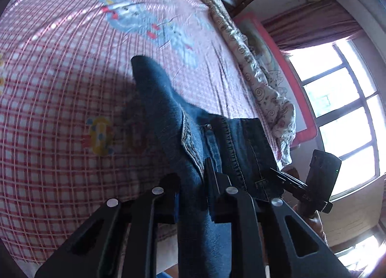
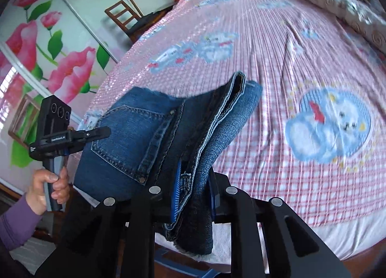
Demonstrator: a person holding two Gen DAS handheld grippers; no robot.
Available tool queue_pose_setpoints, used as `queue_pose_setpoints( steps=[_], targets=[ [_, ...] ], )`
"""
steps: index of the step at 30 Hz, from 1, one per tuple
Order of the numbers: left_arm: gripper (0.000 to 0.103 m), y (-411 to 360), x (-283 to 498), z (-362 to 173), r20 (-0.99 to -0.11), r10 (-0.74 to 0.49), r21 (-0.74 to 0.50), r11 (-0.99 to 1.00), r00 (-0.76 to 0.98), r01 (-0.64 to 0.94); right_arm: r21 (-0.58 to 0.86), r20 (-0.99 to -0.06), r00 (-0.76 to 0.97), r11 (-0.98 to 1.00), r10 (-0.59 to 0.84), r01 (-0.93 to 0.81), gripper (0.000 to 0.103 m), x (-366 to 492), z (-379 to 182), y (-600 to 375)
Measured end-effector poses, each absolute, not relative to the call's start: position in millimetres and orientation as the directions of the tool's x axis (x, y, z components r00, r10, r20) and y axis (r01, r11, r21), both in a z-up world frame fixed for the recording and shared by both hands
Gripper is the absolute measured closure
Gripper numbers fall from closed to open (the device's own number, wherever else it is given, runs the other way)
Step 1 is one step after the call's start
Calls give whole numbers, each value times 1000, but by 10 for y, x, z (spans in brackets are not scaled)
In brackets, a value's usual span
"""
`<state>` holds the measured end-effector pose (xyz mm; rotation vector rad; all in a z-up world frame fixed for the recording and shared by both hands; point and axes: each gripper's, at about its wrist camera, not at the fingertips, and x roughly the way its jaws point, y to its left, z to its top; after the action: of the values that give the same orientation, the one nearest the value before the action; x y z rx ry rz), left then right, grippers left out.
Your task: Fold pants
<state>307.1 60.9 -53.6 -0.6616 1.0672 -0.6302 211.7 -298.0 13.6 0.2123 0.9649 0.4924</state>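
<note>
The blue denim pants [image 1: 168,118] are folded into a thick bundle and held up above the pink checked bed [image 1: 60,84]. My left gripper [image 1: 193,193] is shut on one end of the pants. In the right wrist view the pants [image 2: 149,133] show a back pocket and stacked waistband layers. My right gripper [image 2: 193,196] is shut on the other end of the bundle. The left gripper [image 2: 96,134] shows at the left of the right wrist view, held by a hand. The right gripper [image 1: 287,177] shows in the left wrist view at the pants' right edge.
A rolled patterned quilt [image 1: 253,65] lies along the far edge of the bed. A window [image 1: 337,109] is at the right. A wardrobe with a pink flower print [image 2: 36,48] and a wooden chair [image 2: 123,18] stand beside the bed [image 2: 301,133].
</note>
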Motion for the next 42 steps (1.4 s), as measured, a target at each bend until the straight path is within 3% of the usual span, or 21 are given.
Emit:
queue_pose_setpoints(
  steps=[9, 15, 19, 20, 21, 22, 24, 26, 28, 30, 32, 42],
  targets=[
    [87, 845, 3724, -40, -515, -734, -750, 636, 442, 182, 352, -673, 536, 858, 510, -374, 85, 2725, 699, -2772],
    [87, 896, 4435, 77, -578, -650, -666, 725, 493, 175, 434, -628, 548, 833, 553, -342, 85, 3645, 535, -2694],
    [85, 987, 4794, -260, -671, -578, -602, 790, 464, 113, 503, -656, 503, 823, 563, -266, 85, 4068, 34, -2678],
    [78, 1012, 4866, -465, -729, -527, -557, 828, 436, 68, 508, -677, 482, 827, 556, -241, 85, 4129, -127, -2675],
    [73, 1008, 4911, -602, -763, -500, -534, 845, 410, 36, 507, -711, 451, 838, 540, -204, 78, 4164, -337, -2678],
    [57, 1027, 4929, -765, -790, -474, -514, 858, 389, 4, 516, -730, 428, 840, 533, -165, 64, 4176, -505, -2717],
    [53, 1108, 4880, -846, -743, -510, -568, 823, 433, -5, 643, -637, 479, 759, 604, -102, 62, 4080, -608, -2956],
    [33, 1127, 4822, -818, -718, -520, -595, 803, 463, -21, 671, -613, 545, 741, 572, -24, 57, 3920, -566, -3130],
    [17, 1077, 4665, -664, -761, -402, -492, 869, 509, -49, 747, -515, 599, 664, 613, -38, 57, 3718, -453, -3240],
    [14, 955, 4441, -457, -755, -347, -418, 908, 557, -1, 771, -471, 587, 631, 659, -89, 57, 3571, -346, -3183],
    [4, 835, 4143, -305, -754, -298, -358, 933, 586, 14, 765, -477, 560, 634, 677, -114, 57, 3487, -318, -3067],
    [2, 398, 3232, -412, -803, -228, -269, 963, 550, 6, 696, -594, 529, 717, 605, -38, 57, 3508, -533, -2758]
  ],
)
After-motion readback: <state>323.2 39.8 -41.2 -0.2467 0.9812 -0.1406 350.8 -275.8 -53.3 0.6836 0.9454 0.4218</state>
